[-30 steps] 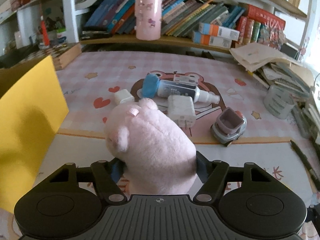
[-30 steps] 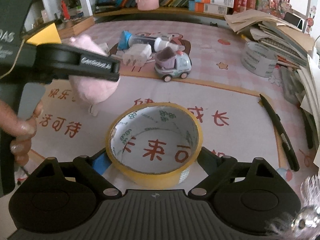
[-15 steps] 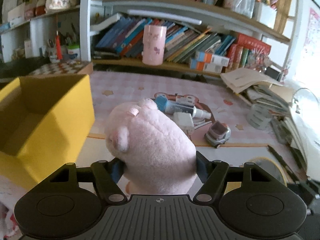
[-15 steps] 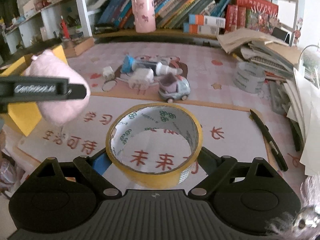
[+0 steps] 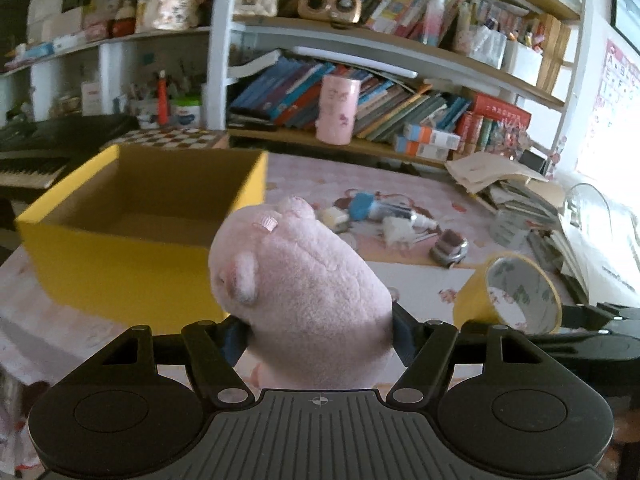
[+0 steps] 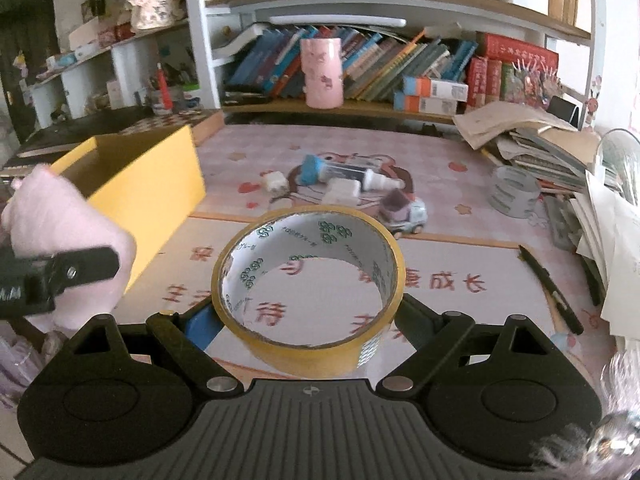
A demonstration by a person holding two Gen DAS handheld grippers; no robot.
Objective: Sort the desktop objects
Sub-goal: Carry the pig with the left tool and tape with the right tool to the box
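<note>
Pink fuzzy plush pig — upright.

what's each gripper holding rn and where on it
Left gripper: pink plush toy, squeezed at its lower body. Right gripper: yellow tape roll, pinched across its outer sides.
</note>
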